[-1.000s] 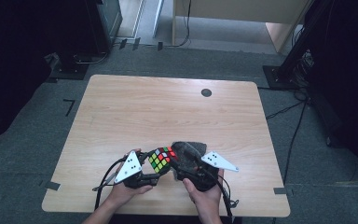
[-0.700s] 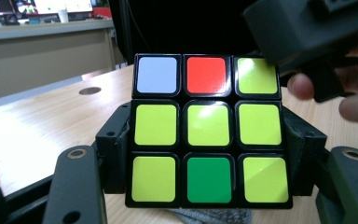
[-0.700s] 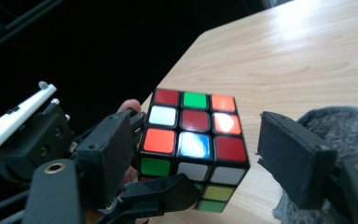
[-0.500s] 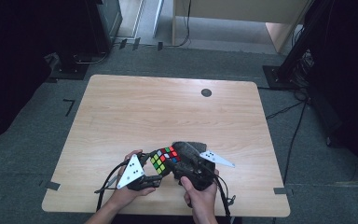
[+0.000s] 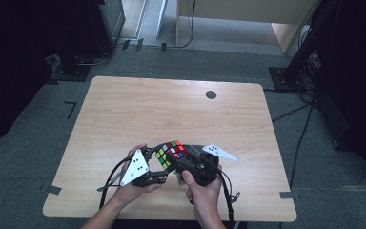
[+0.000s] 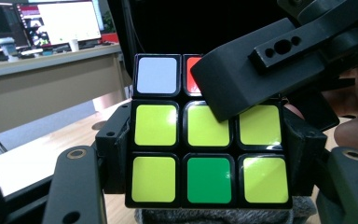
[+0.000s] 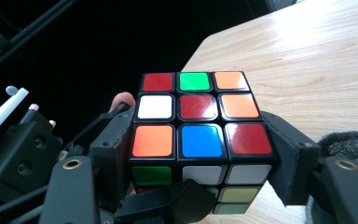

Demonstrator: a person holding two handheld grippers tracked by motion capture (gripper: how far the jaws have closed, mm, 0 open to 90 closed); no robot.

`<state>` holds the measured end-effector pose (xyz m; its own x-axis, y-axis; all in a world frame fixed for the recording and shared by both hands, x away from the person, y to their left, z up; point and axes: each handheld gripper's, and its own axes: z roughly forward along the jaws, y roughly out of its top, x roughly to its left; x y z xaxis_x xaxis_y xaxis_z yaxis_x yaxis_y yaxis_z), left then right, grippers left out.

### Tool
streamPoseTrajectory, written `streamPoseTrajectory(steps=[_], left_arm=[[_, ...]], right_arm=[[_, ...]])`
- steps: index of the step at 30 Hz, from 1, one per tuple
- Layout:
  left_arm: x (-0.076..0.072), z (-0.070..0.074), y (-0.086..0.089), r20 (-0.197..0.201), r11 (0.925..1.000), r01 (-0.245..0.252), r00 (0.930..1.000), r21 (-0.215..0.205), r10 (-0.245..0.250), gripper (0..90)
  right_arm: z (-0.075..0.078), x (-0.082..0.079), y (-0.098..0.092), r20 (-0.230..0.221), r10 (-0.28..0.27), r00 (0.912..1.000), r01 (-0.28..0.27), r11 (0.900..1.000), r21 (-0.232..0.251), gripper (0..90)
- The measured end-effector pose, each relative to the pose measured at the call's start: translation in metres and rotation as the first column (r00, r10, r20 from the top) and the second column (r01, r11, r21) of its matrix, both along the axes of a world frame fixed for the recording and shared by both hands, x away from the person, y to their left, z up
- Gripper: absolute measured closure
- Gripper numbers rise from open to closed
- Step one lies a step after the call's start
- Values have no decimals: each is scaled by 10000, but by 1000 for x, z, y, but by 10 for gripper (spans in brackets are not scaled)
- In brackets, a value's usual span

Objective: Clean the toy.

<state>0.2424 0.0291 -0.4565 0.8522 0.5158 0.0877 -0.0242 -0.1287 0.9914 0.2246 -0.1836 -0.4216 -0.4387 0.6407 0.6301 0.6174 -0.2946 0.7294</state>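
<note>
I find no readable text, label, brand or number anywhere. The monitors (image 6: 58, 21) at upper left of the left gripper view glow with windows, but whatever is on them is too blurred for me to read. The cube (image 6: 207, 144) carries plain colour stickers, no logo that I can make out. The worktop (image 5: 171, 114) in the high view bears no markings I can read.
</note>
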Motion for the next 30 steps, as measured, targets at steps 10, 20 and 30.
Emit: streamPoseTrajectory(steps=[10,20,30], left_arm=[[-2,-5,-7,225,9939,-399,9990,1031,377,295],[-3,-2,-9,354,9916,-505,9983,1187,465,308],[25,1,24,-1846,9879,-1464,9735,-505,1348,343]], right_arm=[[-3,-2,8,944,-384,9948,591,9720,-2273,345],[-2,-5,15,1099,-184,9938,508,9525,-3002,341],[8,-7,-4,2078,130,9781,212,9867,-1613,241]])
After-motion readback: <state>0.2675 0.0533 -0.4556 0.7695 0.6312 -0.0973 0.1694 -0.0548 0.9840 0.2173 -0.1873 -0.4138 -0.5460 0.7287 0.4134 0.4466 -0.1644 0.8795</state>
